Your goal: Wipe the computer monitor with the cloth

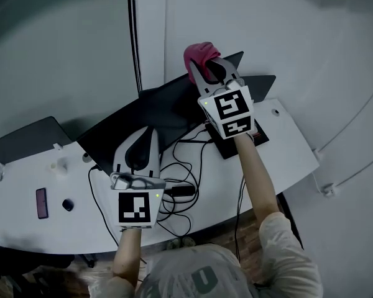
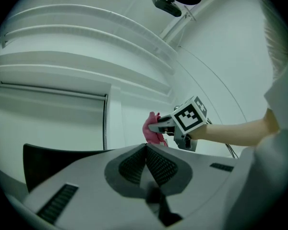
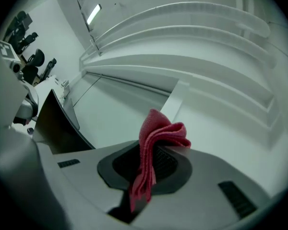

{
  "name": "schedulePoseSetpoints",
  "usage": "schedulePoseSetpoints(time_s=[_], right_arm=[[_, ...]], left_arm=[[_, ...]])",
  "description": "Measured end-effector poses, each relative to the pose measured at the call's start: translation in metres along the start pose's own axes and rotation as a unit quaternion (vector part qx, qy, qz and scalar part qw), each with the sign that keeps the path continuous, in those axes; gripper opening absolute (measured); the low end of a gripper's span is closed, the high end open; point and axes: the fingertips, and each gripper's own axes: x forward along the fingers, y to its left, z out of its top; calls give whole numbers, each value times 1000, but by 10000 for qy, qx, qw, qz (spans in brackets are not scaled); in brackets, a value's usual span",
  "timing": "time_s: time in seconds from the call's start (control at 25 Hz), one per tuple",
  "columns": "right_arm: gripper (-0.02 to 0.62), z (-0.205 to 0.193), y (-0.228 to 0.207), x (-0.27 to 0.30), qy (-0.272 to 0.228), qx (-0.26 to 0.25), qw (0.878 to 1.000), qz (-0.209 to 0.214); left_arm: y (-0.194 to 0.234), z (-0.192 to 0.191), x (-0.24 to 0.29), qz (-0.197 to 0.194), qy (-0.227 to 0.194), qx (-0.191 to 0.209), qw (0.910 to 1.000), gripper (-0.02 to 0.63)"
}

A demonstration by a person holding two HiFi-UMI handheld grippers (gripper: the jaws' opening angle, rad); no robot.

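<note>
A pink-red cloth [image 1: 199,54] is pinched in my right gripper [image 1: 206,65], which is raised above the top right corner of the dark monitor [image 1: 155,113]. In the right gripper view the folded cloth [image 3: 156,145] stands up between the shut jaws, and the monitor's edge [image 3: 55,123] shows at the left. My left gripper [image 1: 138,143] hangs in front of the monitor's lower left part, jaws together with nothing in them. From the left gripper view I see the right gripper [image 2: 159,127] with the cloth [image 2: 150,128] beyond my shut jaws.
A white curved desk [image 1: 286,141] carries tangled black cables [image 1: 180,179], a small dark phone-like item [image 1: 41,202] and a small black object [image 1: 67,205] at the left. A second dark screen [image 1: 25,138] stands further left. White walls lie behind.
</note>
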Motion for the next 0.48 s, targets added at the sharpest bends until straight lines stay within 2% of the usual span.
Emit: schedulePoseSetpoints(time_s=[0.16,0.24,0.36,0.48], right_arm=[[51,-14,-10,15,233,-260,9992,-175],[51,-23,-4,21,350,-180,9992,14],[51,-35,12,25,391,171,9982,430],[51,-40,19,26,329,533,9959,646]], left_arm=[[4,0,0,82,28,85,9999,14],[4,-2,-1,146,59,92,9998,14],[0,-7,-3,229,173,103,9995,14],[-3,-12,-5,368,274,40,9989,14]])
